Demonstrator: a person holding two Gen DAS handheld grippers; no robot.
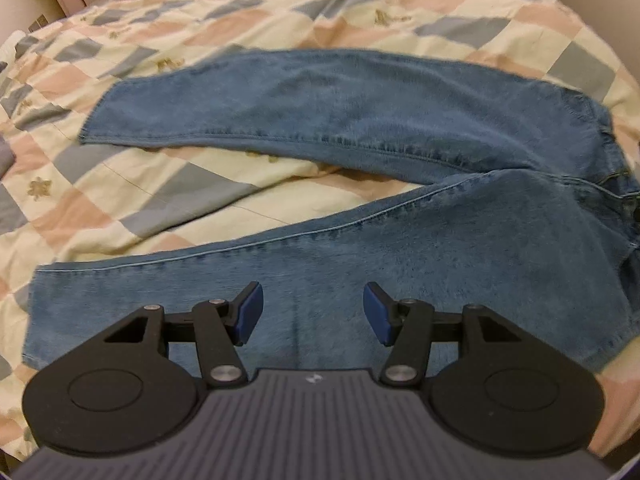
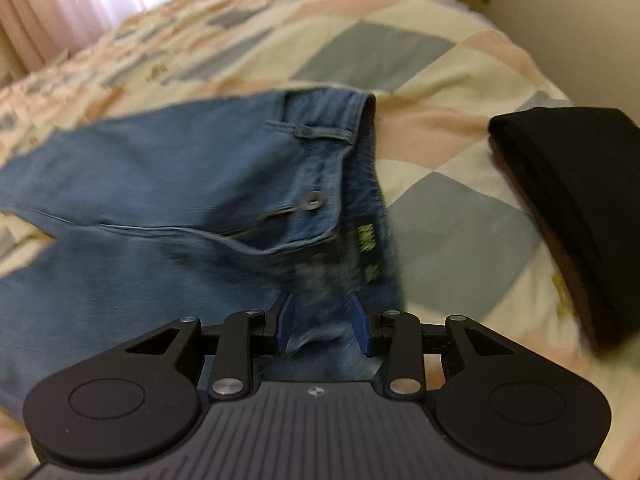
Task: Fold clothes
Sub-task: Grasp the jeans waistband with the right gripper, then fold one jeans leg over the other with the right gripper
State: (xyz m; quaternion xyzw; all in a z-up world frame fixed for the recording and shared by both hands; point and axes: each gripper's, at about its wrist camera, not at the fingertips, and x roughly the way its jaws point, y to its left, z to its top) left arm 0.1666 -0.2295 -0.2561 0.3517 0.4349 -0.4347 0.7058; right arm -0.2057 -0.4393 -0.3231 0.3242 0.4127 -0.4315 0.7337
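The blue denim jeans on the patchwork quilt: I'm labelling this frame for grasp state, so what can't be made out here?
- Right wrist view: motion blur smears the blue denim jeans at the right gripper; pad contact unclear.
- Left wrist view: the left gripper body hides the near leg's lower edge.
- Right wrist view: the folded black garment is cut off by the frame edge.

Faded blue denim jeans [image 1: 360,120] with green lettering inside the waistband lie on a bedspread [image 1: 120,200] of cream, peach and grey-blue patchwork. Near the bed's right edge sits a folded black garment [image 2: 568,200].
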